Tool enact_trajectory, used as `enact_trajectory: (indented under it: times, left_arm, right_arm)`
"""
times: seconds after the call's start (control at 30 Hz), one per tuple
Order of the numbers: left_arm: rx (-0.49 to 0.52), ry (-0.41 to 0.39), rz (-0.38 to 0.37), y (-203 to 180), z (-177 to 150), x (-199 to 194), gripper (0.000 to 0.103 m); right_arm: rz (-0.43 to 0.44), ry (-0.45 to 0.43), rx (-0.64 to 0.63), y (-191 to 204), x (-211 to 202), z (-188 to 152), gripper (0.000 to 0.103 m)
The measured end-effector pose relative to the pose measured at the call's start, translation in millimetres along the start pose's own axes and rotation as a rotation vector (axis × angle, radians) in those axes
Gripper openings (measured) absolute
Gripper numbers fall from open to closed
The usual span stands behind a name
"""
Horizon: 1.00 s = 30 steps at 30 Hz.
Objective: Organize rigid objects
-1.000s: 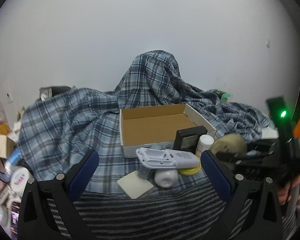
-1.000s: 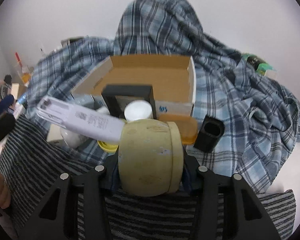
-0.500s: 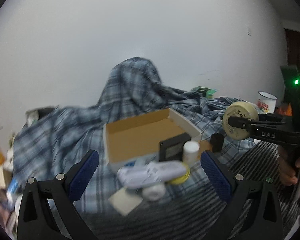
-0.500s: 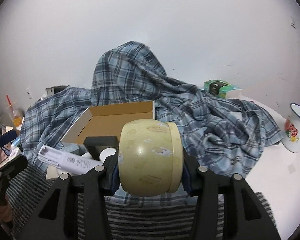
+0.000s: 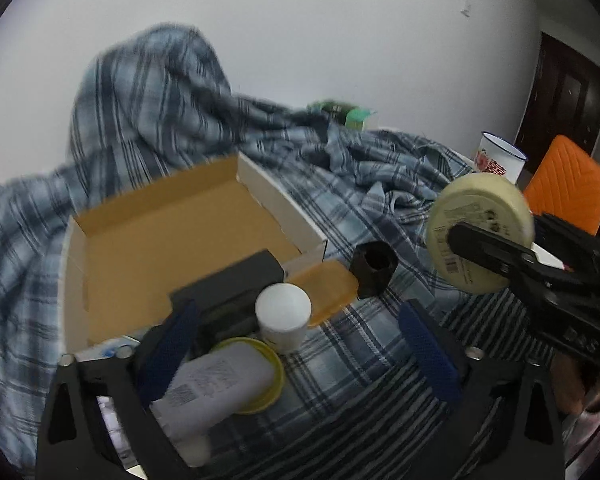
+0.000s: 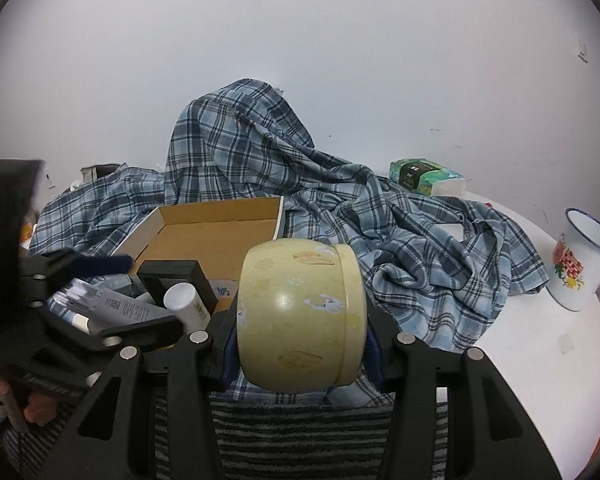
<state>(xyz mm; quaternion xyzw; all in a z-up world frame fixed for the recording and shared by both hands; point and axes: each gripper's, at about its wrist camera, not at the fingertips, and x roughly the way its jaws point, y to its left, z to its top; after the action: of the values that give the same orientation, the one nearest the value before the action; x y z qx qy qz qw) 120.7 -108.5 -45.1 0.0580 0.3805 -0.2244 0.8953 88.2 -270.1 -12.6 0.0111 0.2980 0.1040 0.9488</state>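
Observation:
My right gripper (image 6: 300, 332) is shut on a round cream tin (image 6: 300, 316), held in the air right of the pile; the tin also shows in the left wrist view (image 5: 480, 232). An open cardboard box (image 5: 172, 240) lies on plaid cloth, empty; it also shows in the right wrist view (image 6: 212, 236). My left gripper (image 5: 296, 344) is open, low over a white tube (image 5: 216, 380), a yellow lid (image 5: 268, 376) and a white bottle (image 5: 284, 312). A black frame (image 5: 228, 284), an amber piece (image 5: 328, 284) and a black cap (image 5: 374, 262) lie by the box front.
Plaid cloth (image 6: 380, 216) covers the table and a hump at the back. A white enamel mug (image 6: 580, 264) and a green tissue pack (image 6: 424, 176) stand at the right. A striped towel (image 6: 300, 436) lies in front. An orange chair back (image 5: 564, 188) is at far right.
My right gripper has lifted the cream tin off the pile and up to the right. My left gripper has moved forward and down over the tube and bottle.

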Motion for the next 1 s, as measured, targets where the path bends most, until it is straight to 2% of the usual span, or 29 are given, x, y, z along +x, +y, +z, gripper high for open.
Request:
enact_trajectory:
  times: [0.07, 0.17, 0.27, 0.33, 0.4, 0.63, 0.73, 0.9, 1.0]
  left_arm:
    - [0.022, 0.014, 0.024, -2.7, 0.6, 6.9, 0.090]
    - [0.024, 0.029, 0.010, -4.0, 3.2, 13.3, 0.086]
    - [0.019, 0.037, -0.005, -4.2, 5.9, 18.9, 0.068]
    - [0.024, 0.044, 0.000, -4.6, 7.2, 21.6, 0.048]
    - [0.032, 0.050, 0.006, -5.8, 6.8, 24.9, 0.037]
    - [0.042, -0.007, -0.002, -6.9, 5.0, -0.3, 0.035]
    - [0.065, -0.085, 0.012, -5.8, 0.5, -26.4, 0.035]
    - [0.045, -0.161, 0.029, 4.8, -6.9, -67.0, 0.035]
    - [0.050, -0.230, 0.086, 9.2, -12.4, -92.8, 0.034]
  right_arm:
    - [0.009, 0.001, 0.008, -1.0, 1.2, -1.0, 0.047]
    - [0.024, 0.011, 0.028, -5.0, 4.3, -2.4, 0.047]
    - [0.038, 0.022, 0.046, -8.4, 8.0, -2.8, 0.047]
    - [0.043, 0.026, 0.052, -9.2, 9.5, -3.4, 0.047]
    - [0.045, 0.029, 0.050, -8.8, 10.6, -4.1, 0.047]
    - [0.045, 0.027, 0.041, -6.7, 10.6, -5.6, 0.047]
    - [0.043, 0.026, 0.041, -6.6, 10.6, -5.8, 0.047]
    - [0.008, 0.008, 0.008, 0.2, 3.0, -4.5, 0.047]
    - [0.021, -0.010, -0.028, 9.4, -6.9, -1.7, 0.047]
